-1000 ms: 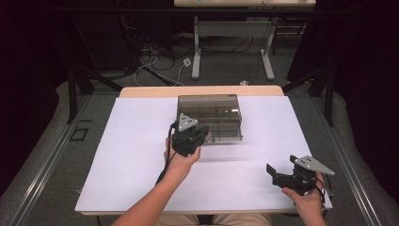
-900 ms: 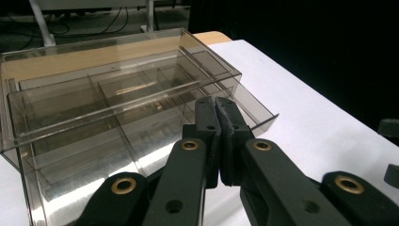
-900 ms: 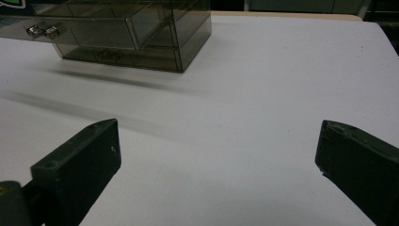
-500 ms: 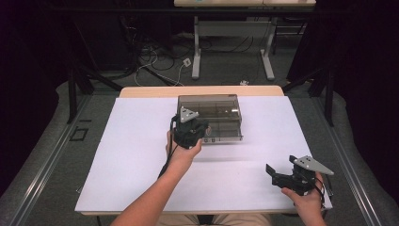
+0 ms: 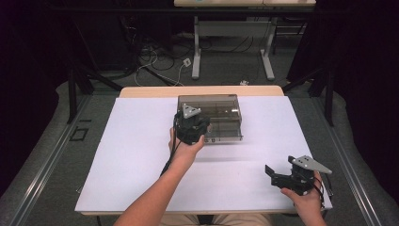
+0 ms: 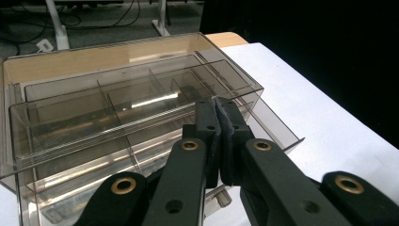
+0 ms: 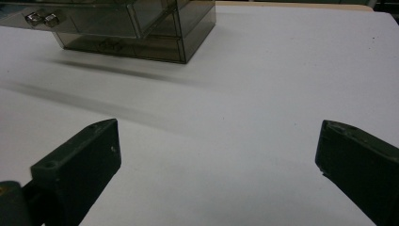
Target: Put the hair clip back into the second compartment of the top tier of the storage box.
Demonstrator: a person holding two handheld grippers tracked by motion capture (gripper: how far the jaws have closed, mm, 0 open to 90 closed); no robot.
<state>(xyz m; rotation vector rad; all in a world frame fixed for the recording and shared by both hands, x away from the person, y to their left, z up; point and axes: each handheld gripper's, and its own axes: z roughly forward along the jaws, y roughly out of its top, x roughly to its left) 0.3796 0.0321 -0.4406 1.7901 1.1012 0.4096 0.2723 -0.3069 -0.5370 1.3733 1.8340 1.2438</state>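
Observation:
A smoky see-through drawer box [image 5: 217,109] stands at the far middle of the white table [image 5: 136,160]. My left gripper [image 5: 194,123] hovers at the box's front left side, a hand holding it. In the left gripper view, the box [image 6: 108,94] shows divided compartments, and a lower drawer [image 6: 277,132] sticks out a little. My left gripper [image 6: 217,105] is shut, with nothing visible between its pads. My right gripper [image 5: 279,167] is held low near the table's front right corner. It stands wide open [image 7: 216,141] over bare table. Two metal knobs [image 7: 42,19] show on the box's drawer front.
Behind the table, a desk frame [image 5: 197,52] and loose cables [image 5: 155,61] lie on the grey floor. The table's wooden far edge [image 5: 202,91] runs just behind the box. Bare white surface spreads left of and in front of the box.
My left gripper has moved away from the person, up to the box's front. The right gripper has stayed in place, open.

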